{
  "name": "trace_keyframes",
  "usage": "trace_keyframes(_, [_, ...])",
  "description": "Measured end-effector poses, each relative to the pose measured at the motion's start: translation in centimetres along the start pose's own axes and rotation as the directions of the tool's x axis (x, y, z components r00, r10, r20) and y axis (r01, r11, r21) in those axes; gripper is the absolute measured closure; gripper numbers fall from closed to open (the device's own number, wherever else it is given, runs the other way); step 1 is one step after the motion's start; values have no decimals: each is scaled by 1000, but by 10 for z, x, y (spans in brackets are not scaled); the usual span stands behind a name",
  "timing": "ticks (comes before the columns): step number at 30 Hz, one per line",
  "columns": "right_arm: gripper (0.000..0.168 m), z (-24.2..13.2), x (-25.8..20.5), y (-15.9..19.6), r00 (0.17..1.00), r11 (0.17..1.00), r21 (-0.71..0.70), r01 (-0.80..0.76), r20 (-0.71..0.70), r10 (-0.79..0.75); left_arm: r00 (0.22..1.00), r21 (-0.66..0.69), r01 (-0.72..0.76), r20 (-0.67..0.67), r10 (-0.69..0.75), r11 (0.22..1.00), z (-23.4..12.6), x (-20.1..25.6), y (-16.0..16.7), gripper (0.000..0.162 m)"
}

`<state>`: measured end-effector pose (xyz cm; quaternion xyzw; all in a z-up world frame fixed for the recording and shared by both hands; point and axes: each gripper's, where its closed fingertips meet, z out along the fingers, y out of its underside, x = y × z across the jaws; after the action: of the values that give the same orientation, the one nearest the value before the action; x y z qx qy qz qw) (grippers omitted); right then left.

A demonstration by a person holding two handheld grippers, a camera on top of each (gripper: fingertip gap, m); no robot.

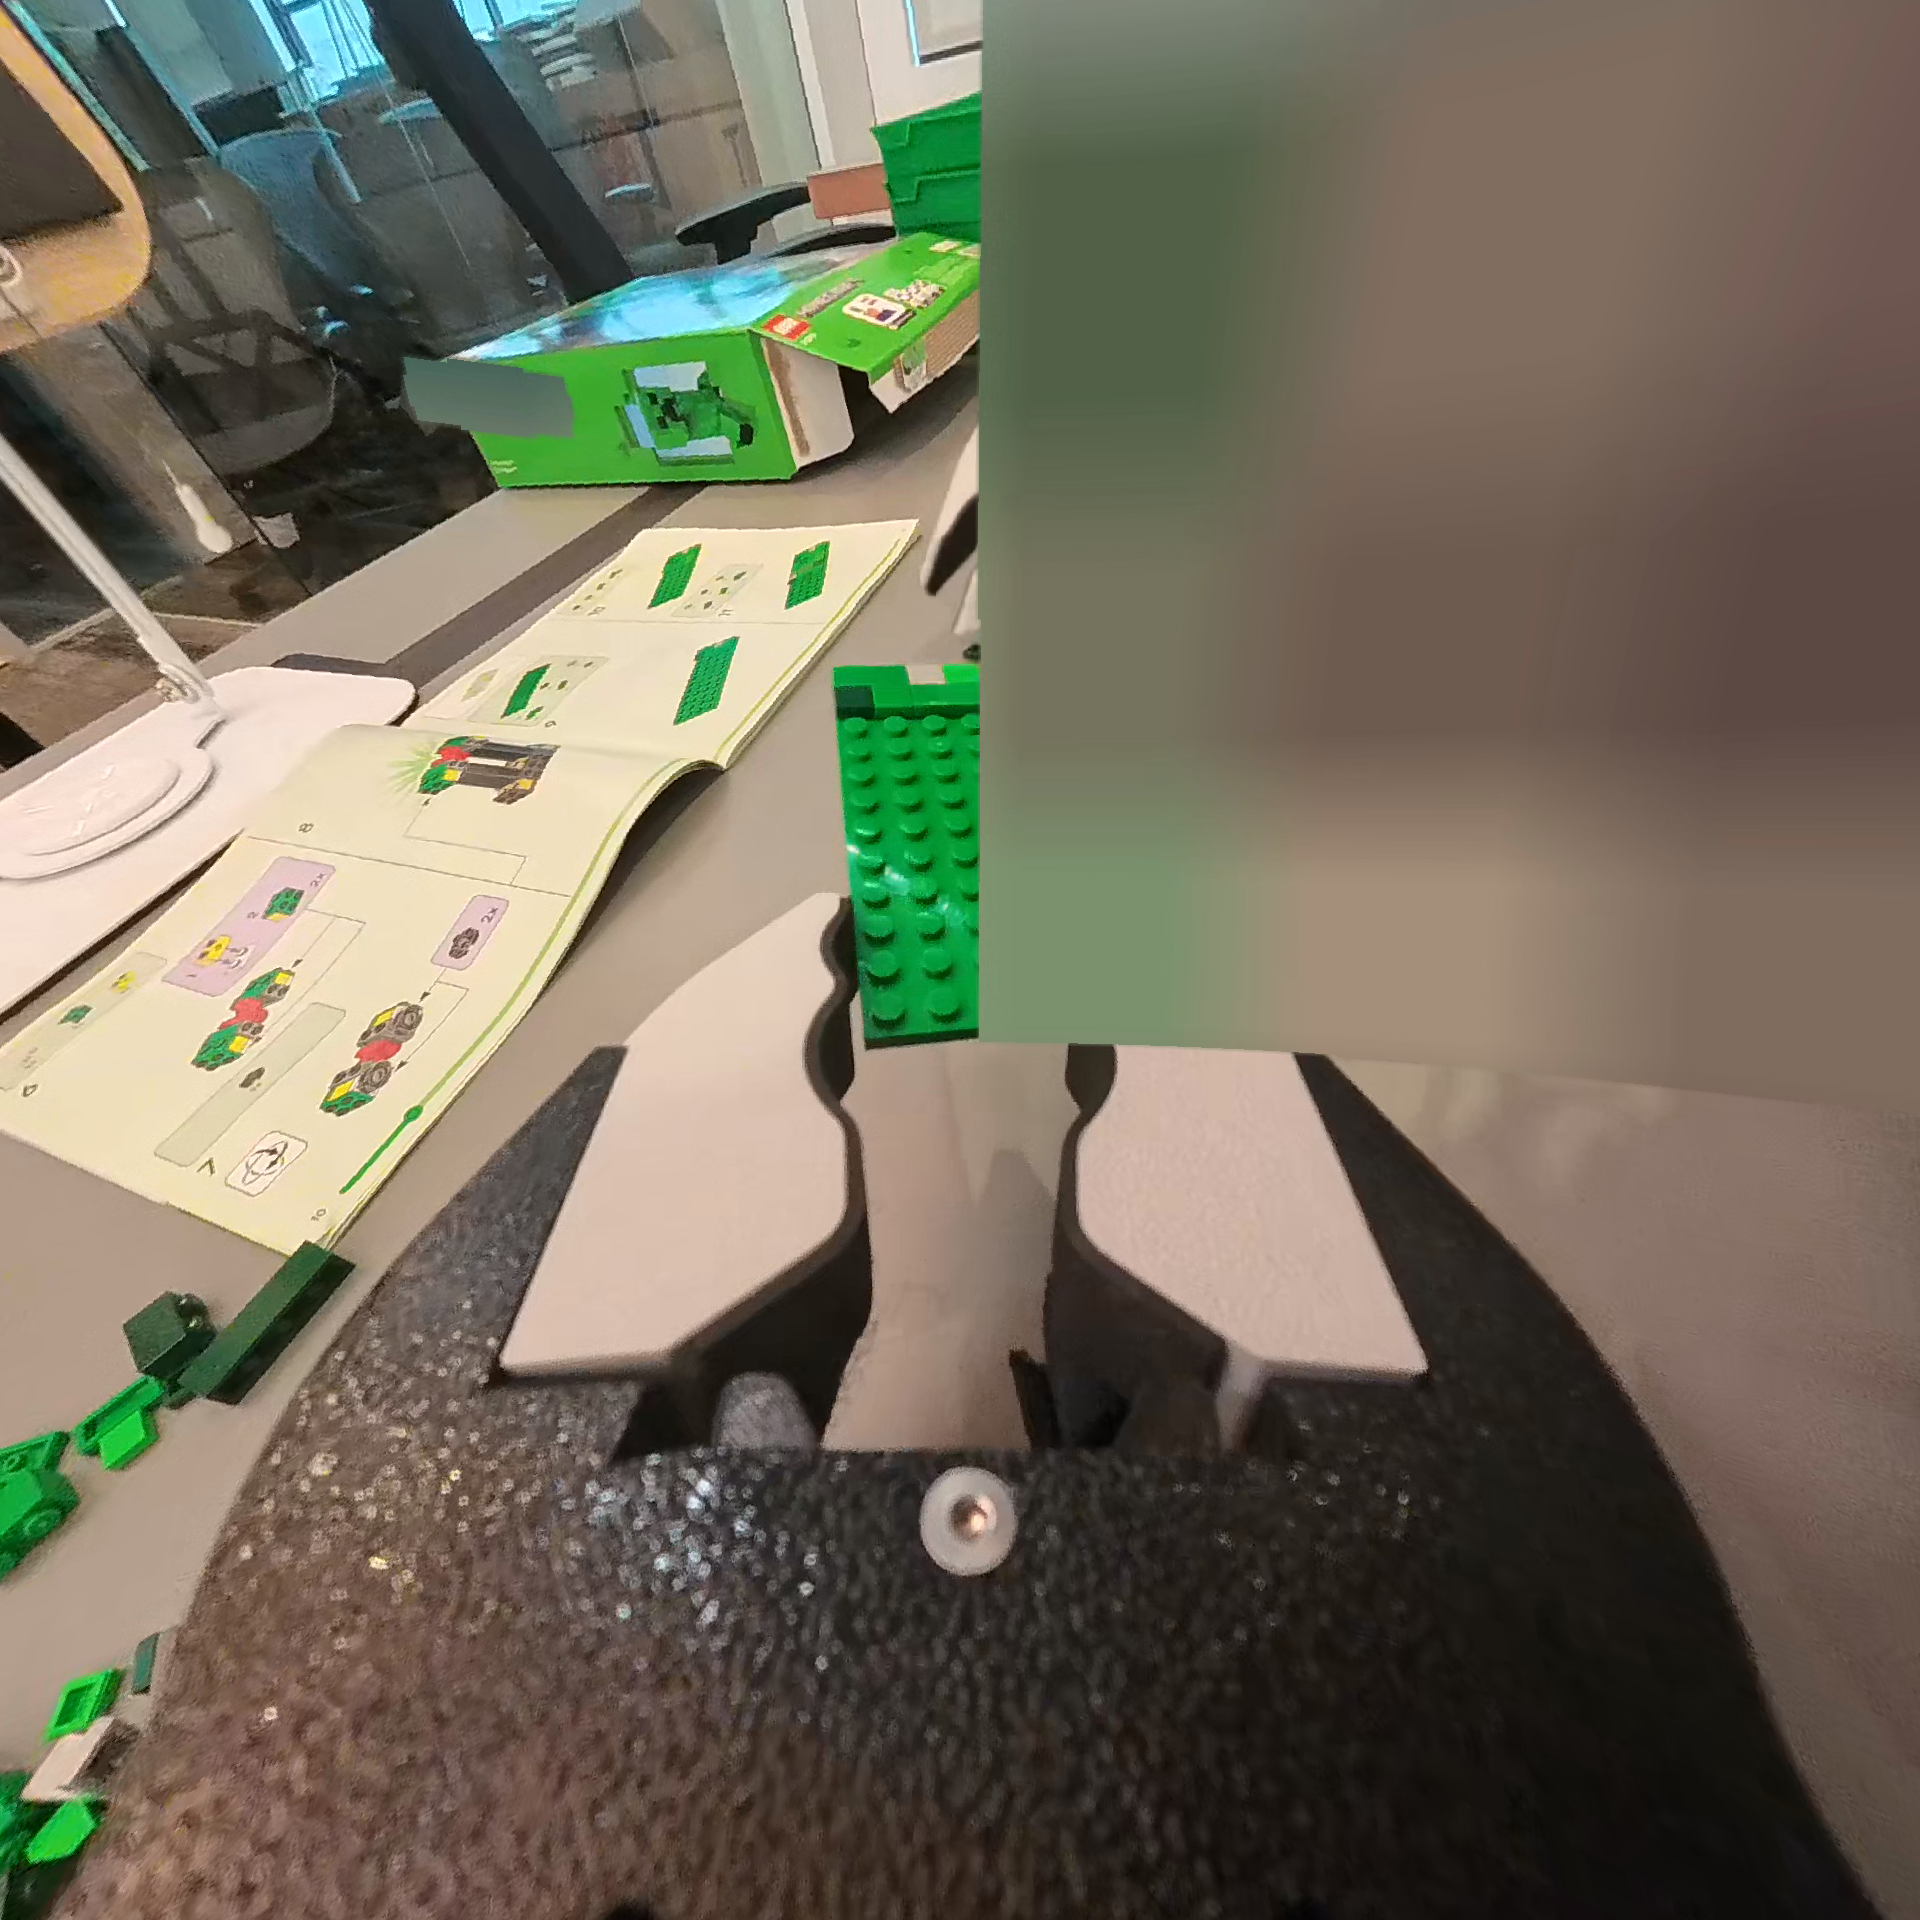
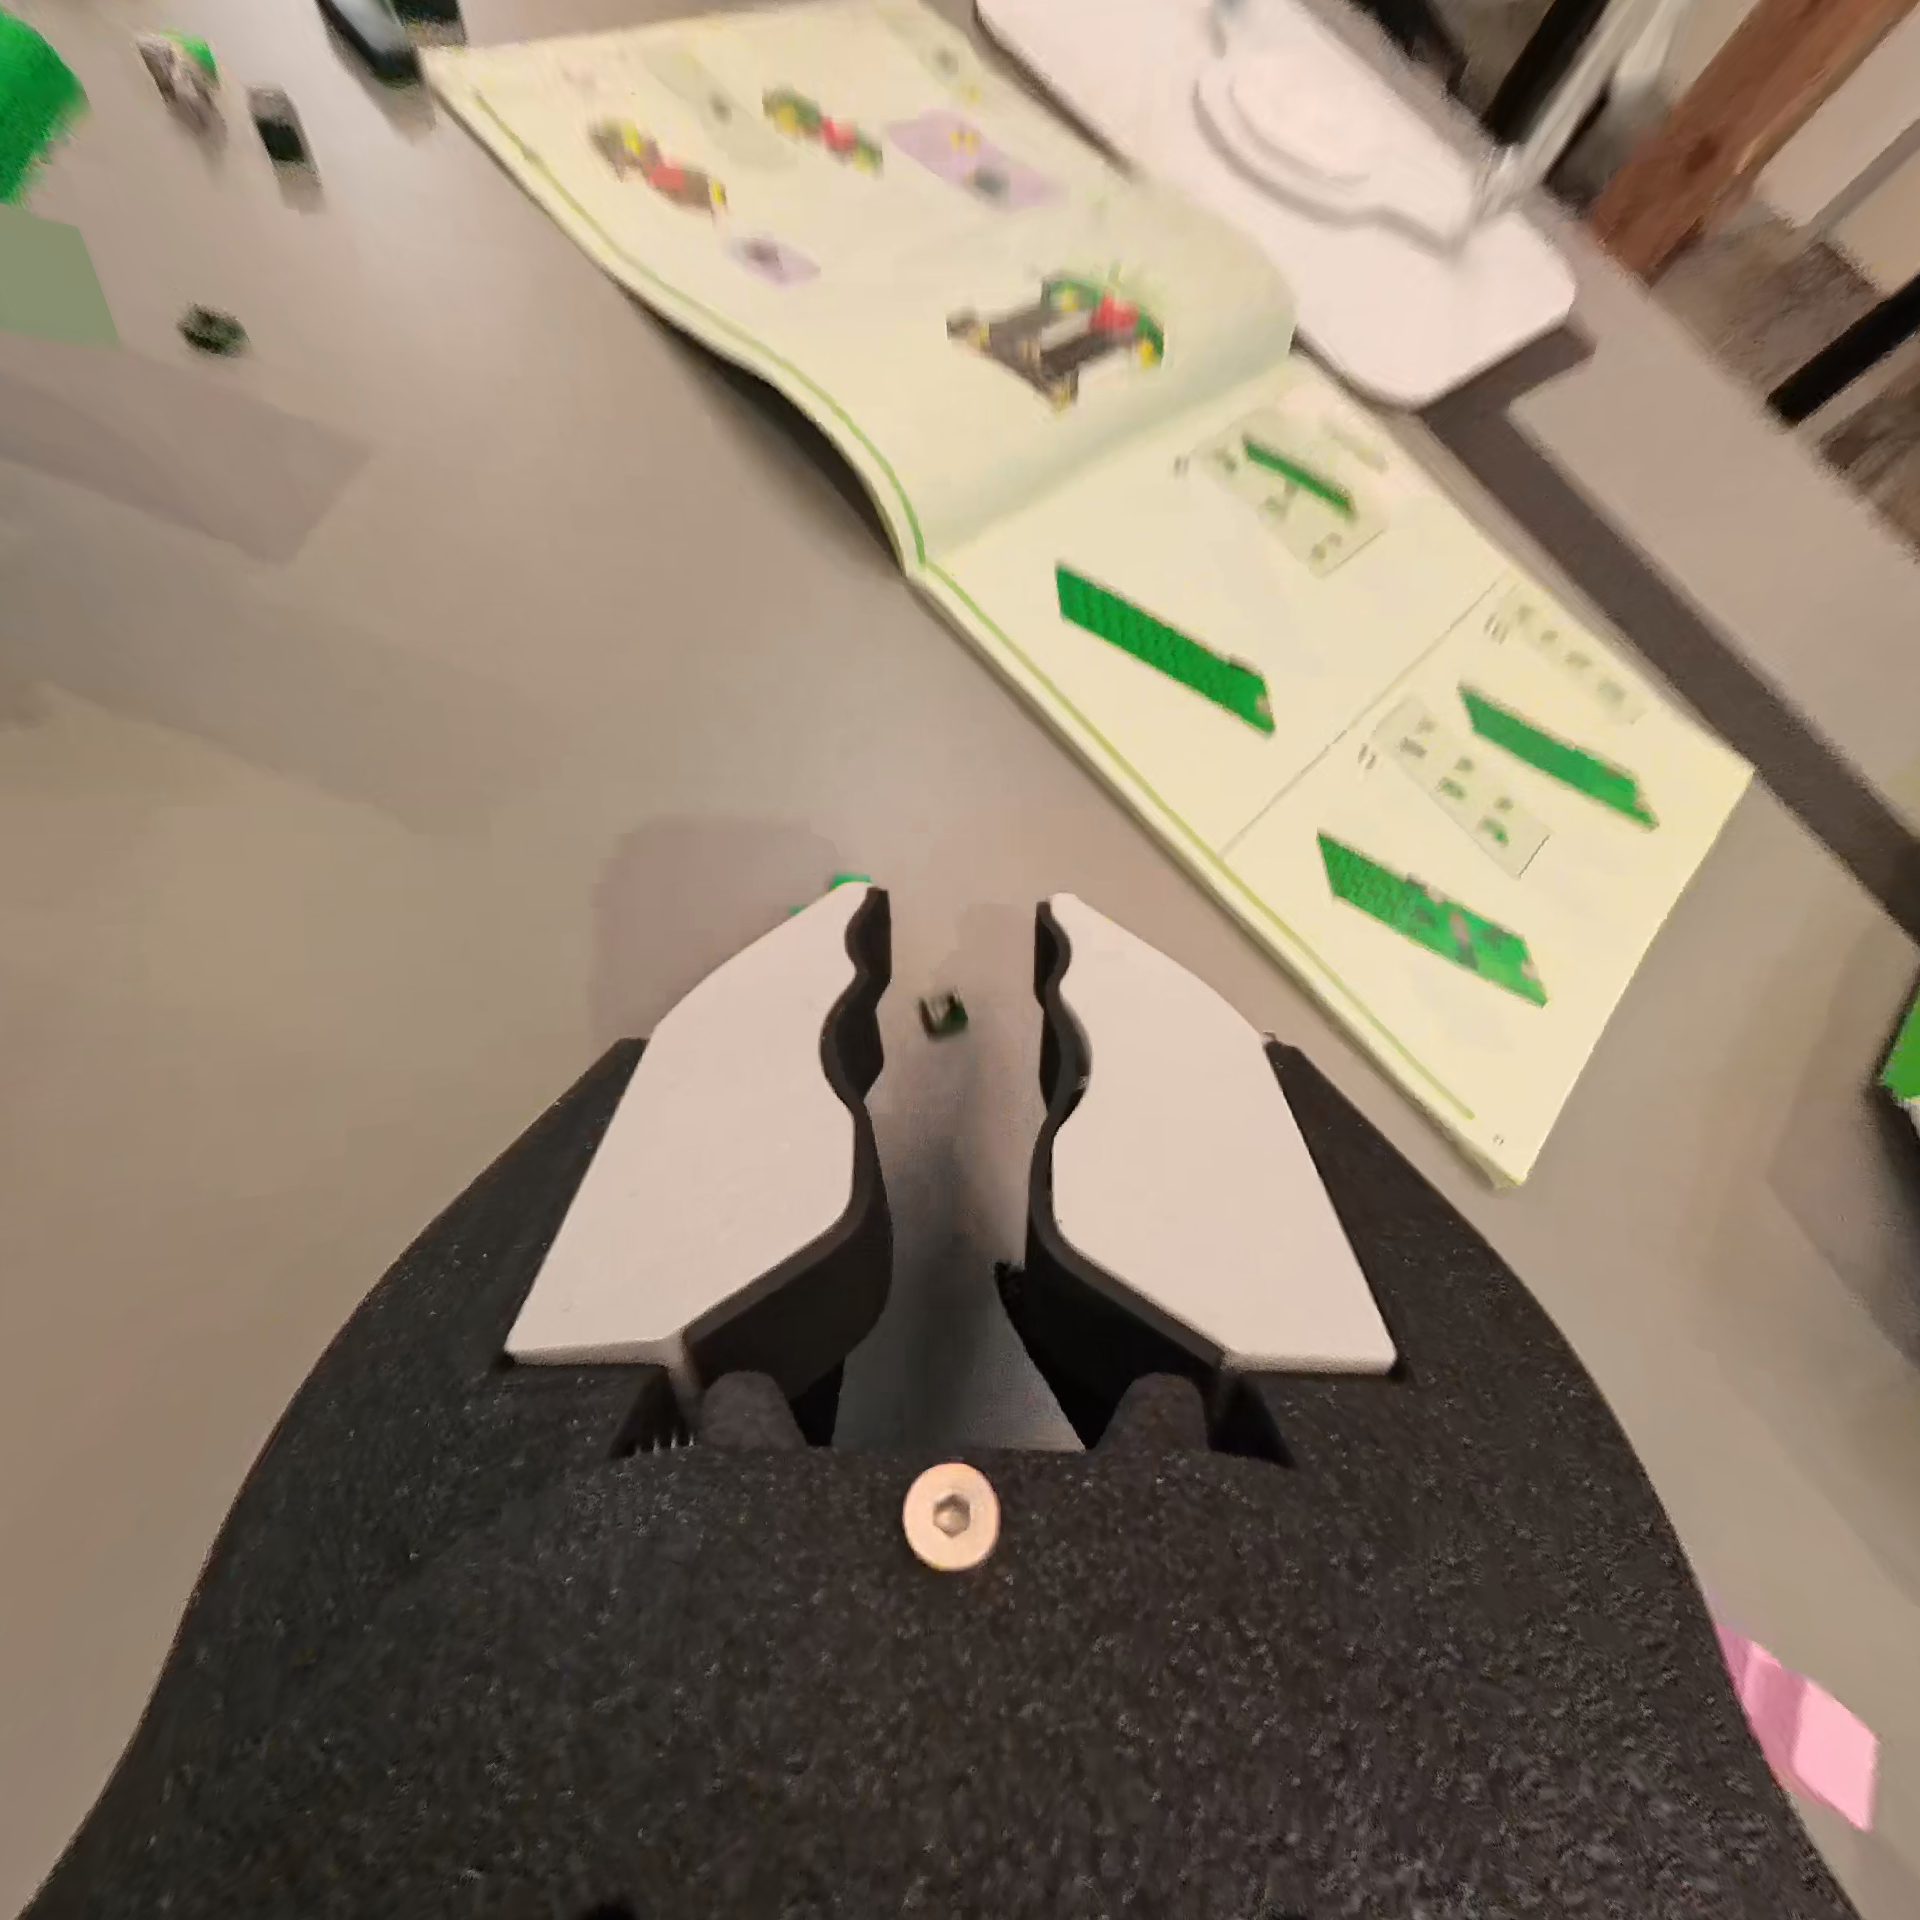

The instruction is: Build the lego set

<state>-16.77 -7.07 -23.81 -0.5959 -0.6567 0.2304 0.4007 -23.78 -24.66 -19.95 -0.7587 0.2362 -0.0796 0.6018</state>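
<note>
Just ahead of the left gripper, a flat bright-green studded lego plate lies on the grey surface; those jaws stand apart, empty. Between the right gripper's parted jaws sits a tiny dark lego piece, untouched. Beside both lies an open pale-yellow instruction booklet.

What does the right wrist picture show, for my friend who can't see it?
The open right gripper hangs over a grey table, with one tiny dark piece lying on the table between its fingers, untouched. An open instruction booklet lies ahead to the right, and a few small pieces sit far off on the left.
</note>
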Motion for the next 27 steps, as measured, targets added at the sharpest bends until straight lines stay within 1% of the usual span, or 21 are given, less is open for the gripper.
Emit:
trace_keyframes(2, [142,0,-11,-24,999,994,104,37,-9,-36,1000,10,-6,-17,7,1000,-4,4,-1,125])
trace_keyframes(3, [138,1,-22,-37,997,986,153,71,-5,-71,1000,16,-6,-23,7,1000,-6,7,-1,125])
trace_keyframes(6, [135,14,-64,-58,976,962,184,201,42,-212,1000,32,9,-18,-9,999,-18,14,-2,125])
trace_keyframes(7, [136,19,-78,-63,969,957,198,213,80,-232,1000,36,4,-3,-3,999,-24,15,-1,125])
trace_keyframes(10, [141,32,-112,-79,953,957,248,151,222,-208,997,43,-8,76,5,999,-46,12,1,125])
trace_keyframes(12, [144,42,-129,-90,929,957,260,125,308,-205,992,54,17,123,-23,998,-60,6,4,125])
trace_keyframes(16, [151,61,-162,-117,868,944,291,154,417,-270,982,62,68,174,-77,996,-83,-2,11,125])
trace_keyframes(19, [150,83,-184,-126,805,941,228,251,491,-334,981,53,55,184,-64,997,-93,-3,15,125])
trace_keyframes(20, [149,91,-189,-128,790,940,199,277,509,-340,979,51,53,192,-62,997,-96,-4,16,125])
trace_keyframes(22, [149,107,-197,-136,785,949,147,279,535,-313,976,49,59,206,-68,997,-101,-7,18,125])
trace_keyframes(24, [150,120,-204,-143,789,967,77,242,564,-243,972,47,67,224,-76,997,-105,-10,20,125])
trace_keyframes(26, [158,135,-198,-145,852,981,-63,186,507,-129,968,38,71,240,-78,997,-110,-13,22,125])
trace_keyframes(27, [158,138,-197,-145,868,979,-130,154,491,-72,965,34,72,249,-78,997,-112,-14,23,125])
